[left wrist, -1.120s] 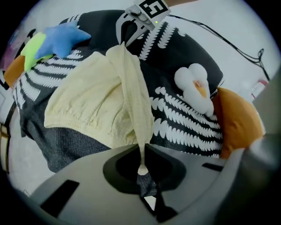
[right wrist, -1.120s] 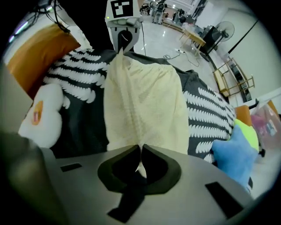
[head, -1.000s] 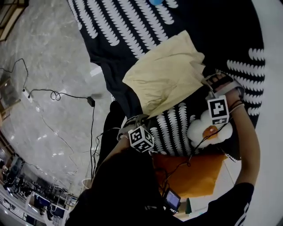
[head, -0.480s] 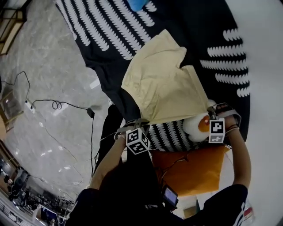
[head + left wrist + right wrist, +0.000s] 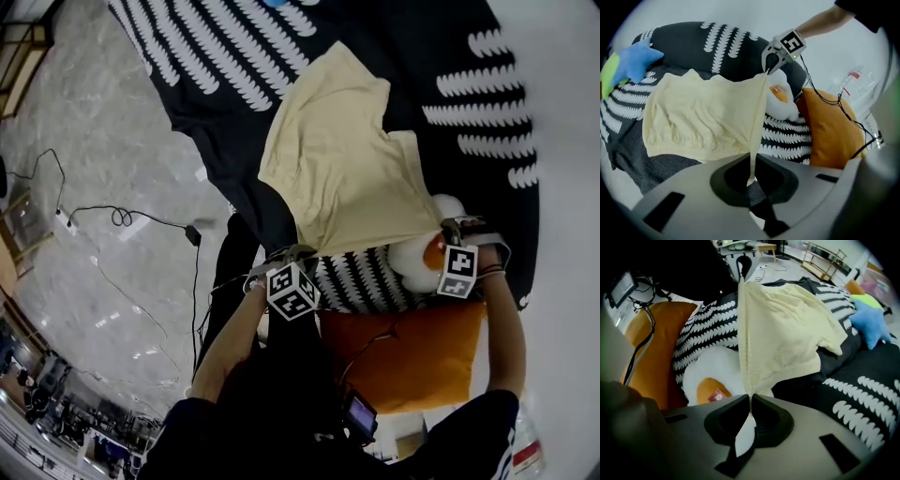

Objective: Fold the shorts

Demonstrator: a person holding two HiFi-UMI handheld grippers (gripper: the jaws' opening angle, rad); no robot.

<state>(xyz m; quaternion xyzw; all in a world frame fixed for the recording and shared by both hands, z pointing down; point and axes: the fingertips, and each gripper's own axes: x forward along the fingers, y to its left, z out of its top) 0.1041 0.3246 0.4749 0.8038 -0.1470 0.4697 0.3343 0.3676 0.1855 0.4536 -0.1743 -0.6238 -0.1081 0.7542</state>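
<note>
Shorts first: the pale yellow fabric shorts [image 5: 337, 159] lie spread on the black bed cover w/ white leaf-shaped print [image 5: 225, 56], and you hold their near edge at both ends. Your left gripper [image 5: 751, 176] is clamped on one corner, a thin strip of cloth pinched btwn its closed jaws. Your right gripper [image 5: 750, 403] is clamped on the other corner, jaws together on the fabric. That held edge runs taut, straight across btwn the two grippers. Its right end is above the white fried-egg plush [image 5: 712, 376], w/ the orange cushion [image 5: 412, 356] on your side of it. The rest of the garment stretches away from you toward the blue star plush [image 5: 869, 319], so its long axis points out from the grippers, not across. Neither hand is nearer; both are at the same end. Judgement: the fold prob. means carrying this edge fwd over the far end, both hands together and level, so the corners land square.
</note>
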